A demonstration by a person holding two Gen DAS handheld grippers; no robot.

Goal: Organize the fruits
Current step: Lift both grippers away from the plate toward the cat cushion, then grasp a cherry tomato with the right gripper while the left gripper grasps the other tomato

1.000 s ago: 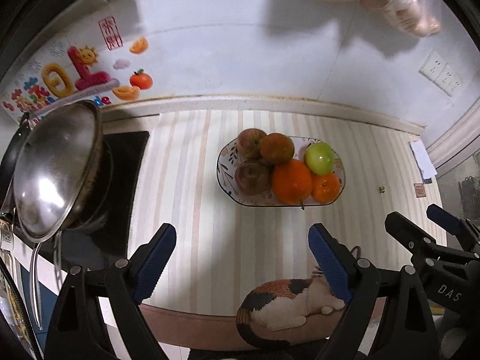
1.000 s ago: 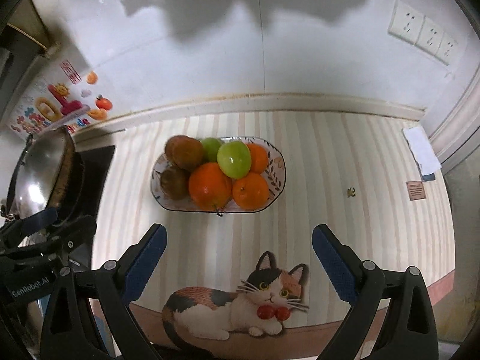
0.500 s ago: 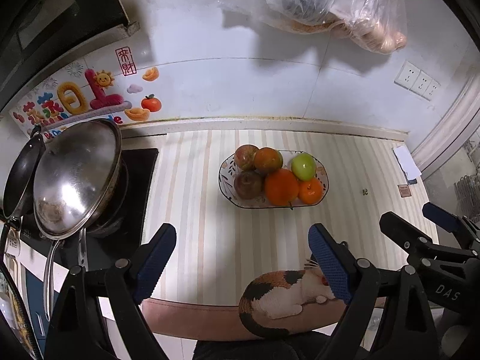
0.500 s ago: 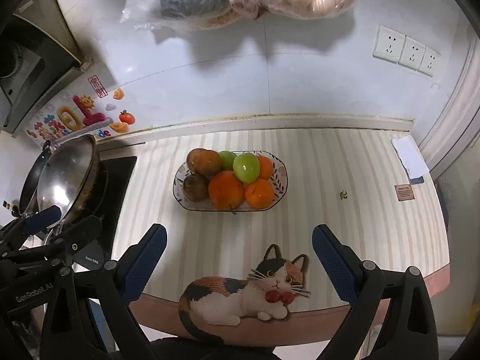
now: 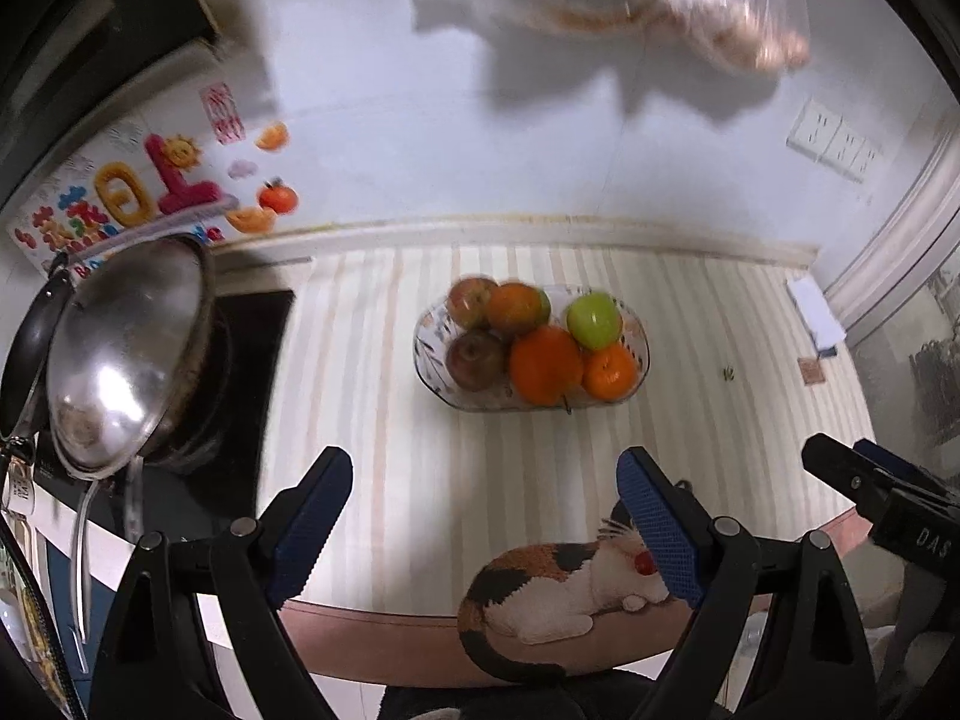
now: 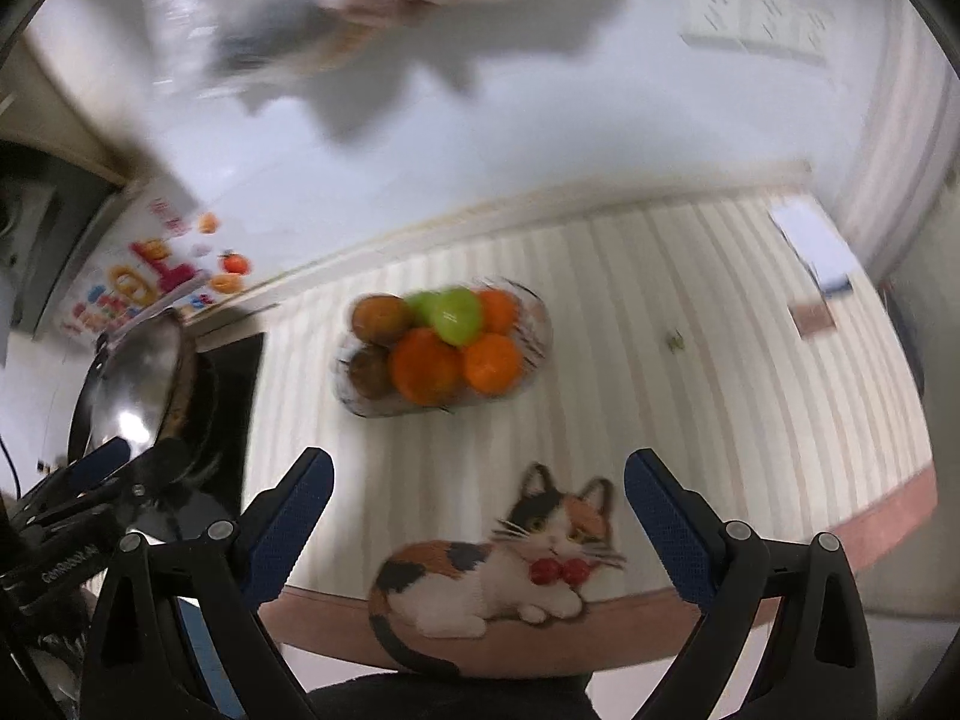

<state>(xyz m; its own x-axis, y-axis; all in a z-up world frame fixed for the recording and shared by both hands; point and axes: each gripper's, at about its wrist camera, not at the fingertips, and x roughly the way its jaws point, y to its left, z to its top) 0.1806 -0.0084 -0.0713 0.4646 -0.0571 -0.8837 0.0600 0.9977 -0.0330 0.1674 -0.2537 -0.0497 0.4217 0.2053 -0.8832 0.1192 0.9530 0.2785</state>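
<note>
A clear patterned fruit bowl (image 5: 643,354) stands mid-counter on the striped mat. It holds two red apples (image 5: 477,357), a green apple (image 5: 594,319), a large orange (image 5: 546,363), a small orange (image 5: 609,369) and another orange fruit. My left gripper (image 5: 480,463) hovers in front of it, open and holding nothing. My right gripper (image 6: 478,462) is likewise open and holds nothing, short of the bowl (image 6: 540,324), whose oranges (image 6: 426,366) and green apple (image 6: 459,315) look blurred. Each gripper shows at the edge of the other's view: the right gripper (image 5: 870,480), the left gripper (image 6: 102,468).
A steel wok (image 5: 126,348) leans on the black stove (image 5: 246,372) at the left. A cat picture (image 5: 558,594) marks the mat's rounded front edge. Plastic bags (image 5: 660,0) hang on the wall above. Wall sockets (image 5: 834,141) and a white paper (image 5: 816,312) are at the right.
Both grippers have drawn back from the bowl, which looks smaller than a second ago. The right view has rolled, so the counter now slants and blurs. All jaws stayed wide.
</note>
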